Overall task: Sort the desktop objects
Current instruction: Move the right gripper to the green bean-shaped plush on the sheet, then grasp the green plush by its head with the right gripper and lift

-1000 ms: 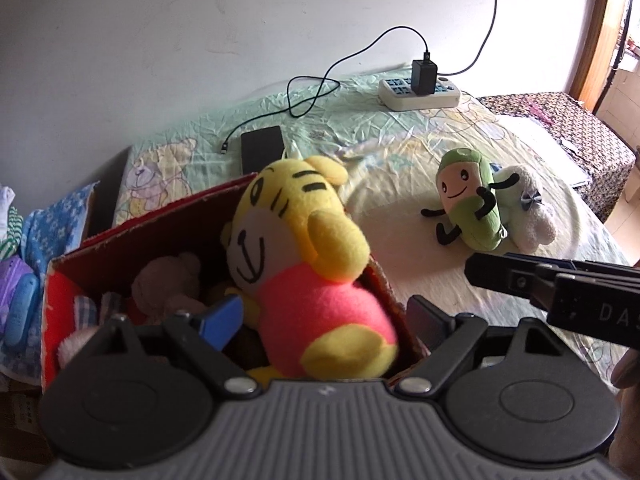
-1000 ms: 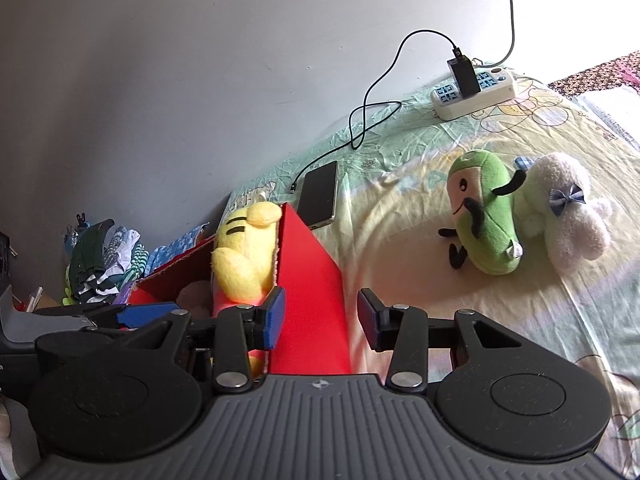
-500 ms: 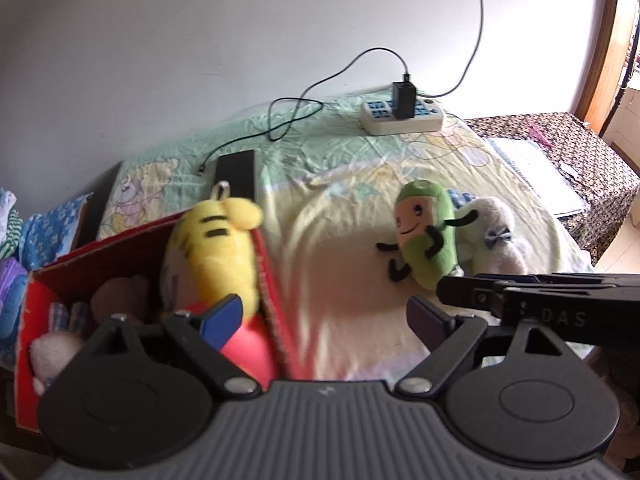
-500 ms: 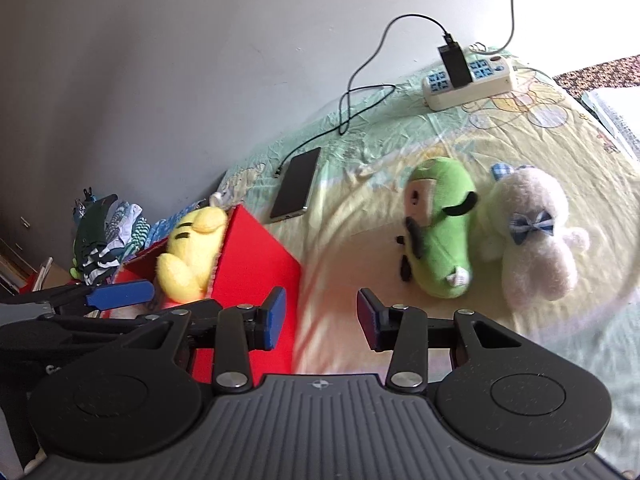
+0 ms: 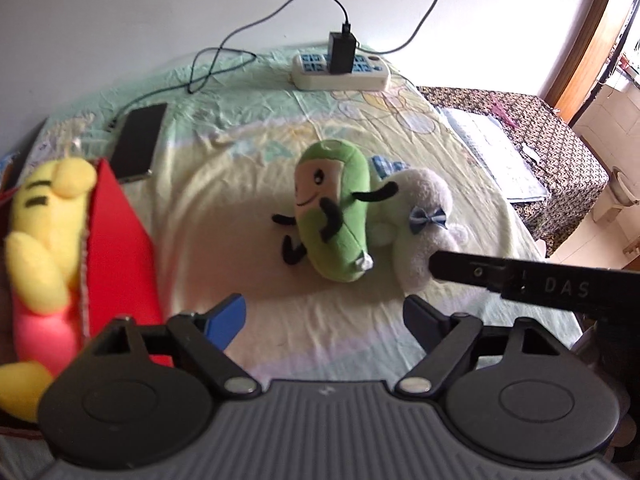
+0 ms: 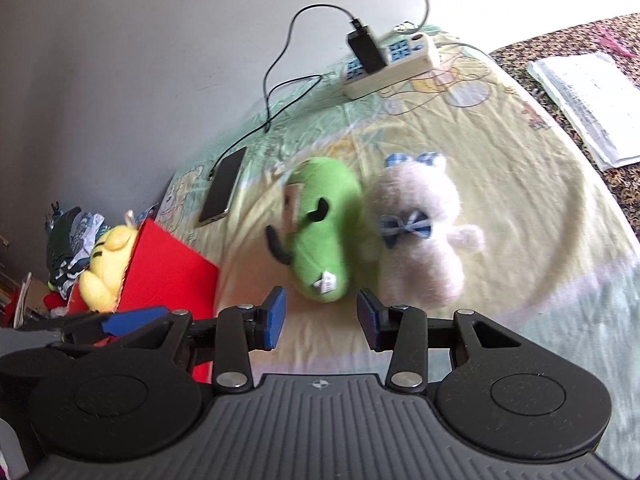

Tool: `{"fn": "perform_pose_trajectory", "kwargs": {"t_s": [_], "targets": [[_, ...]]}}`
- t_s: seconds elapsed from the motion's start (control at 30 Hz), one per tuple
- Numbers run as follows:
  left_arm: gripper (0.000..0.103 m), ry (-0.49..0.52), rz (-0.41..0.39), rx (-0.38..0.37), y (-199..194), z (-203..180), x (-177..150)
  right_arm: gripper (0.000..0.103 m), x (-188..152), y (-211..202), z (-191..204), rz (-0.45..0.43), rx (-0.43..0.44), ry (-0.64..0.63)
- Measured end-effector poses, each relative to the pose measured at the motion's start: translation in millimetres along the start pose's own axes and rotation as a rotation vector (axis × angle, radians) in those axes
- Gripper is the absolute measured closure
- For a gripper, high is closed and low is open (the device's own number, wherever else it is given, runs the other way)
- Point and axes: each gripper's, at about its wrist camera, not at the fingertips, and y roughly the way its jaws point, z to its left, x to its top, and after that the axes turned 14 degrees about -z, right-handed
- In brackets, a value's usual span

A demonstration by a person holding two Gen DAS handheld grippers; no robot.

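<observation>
Two plush toys, a green plush touching a white plush, are lying right of the red box; both grippers, left gripper and right gripper, are gaping empty, seemingly lining up a grab.

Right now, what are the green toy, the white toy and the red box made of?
The green toy looks like short, smooth plush with stitched black limbs. The white toy looks like fluffier, fuzzy plush with a checked cloth bow. The red box seems to be matte cardboard, showing a pale cut edge.
</observation>
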Motion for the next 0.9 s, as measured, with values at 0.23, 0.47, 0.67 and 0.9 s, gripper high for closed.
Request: {"fn": "perform_pose_trajectory", "kwargs": {"t_s": [0.23,0.47,0.67,0.9], "targets": [[0.018,-0.068,-0.023,0.010,24.8,6.6,8.4,0.059,14.2,9.2,-25.4,0.004,0.012,0.086],[0.013,-0.092,-0.033,0.049,55.4,9.7,18.4,0.056,37.5,33.7,-20.6,0.008,0.102,0.174],[0.009,-0.066,-0.023,0.042,73.9,5.4,19.2,0.044,40.1,66.3,-6.9,0.058,0.126,0.156],[0.008,-0.086,0.004,0.058,95.3,20.3,20.3,0.044,38.7,100.4,-3.1,0.113,0.127,0.149]]}}
